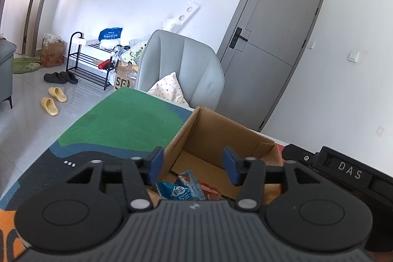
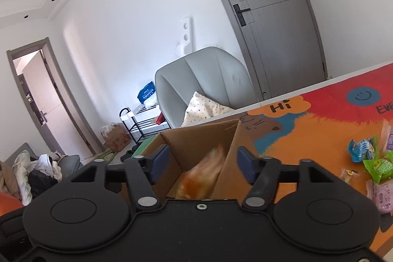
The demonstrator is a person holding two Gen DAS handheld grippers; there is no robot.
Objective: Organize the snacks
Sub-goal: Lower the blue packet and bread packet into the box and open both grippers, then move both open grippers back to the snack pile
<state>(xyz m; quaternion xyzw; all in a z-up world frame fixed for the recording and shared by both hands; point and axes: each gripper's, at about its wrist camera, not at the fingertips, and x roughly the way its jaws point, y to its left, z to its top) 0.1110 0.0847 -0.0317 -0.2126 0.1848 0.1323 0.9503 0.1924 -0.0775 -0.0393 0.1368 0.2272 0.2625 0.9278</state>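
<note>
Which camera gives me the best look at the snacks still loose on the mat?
The right wrist view: the loose snack packets lie on the orange mat, right of the cardboard box. The left wrist view shows none of them, only packets inside the box.

An open brown cardboard box (image 1: 216, 131) sits just beyond the fingers (image 1: 156, 165). Inside it, below and between them, lie a blue snack packet (image 1: 180, 189) and a red one (image 1: 211, 190). A blurred orange packet (image 2: 199, 176) appears between the right fingers (image 2: 161, 158), untouched.
</note>
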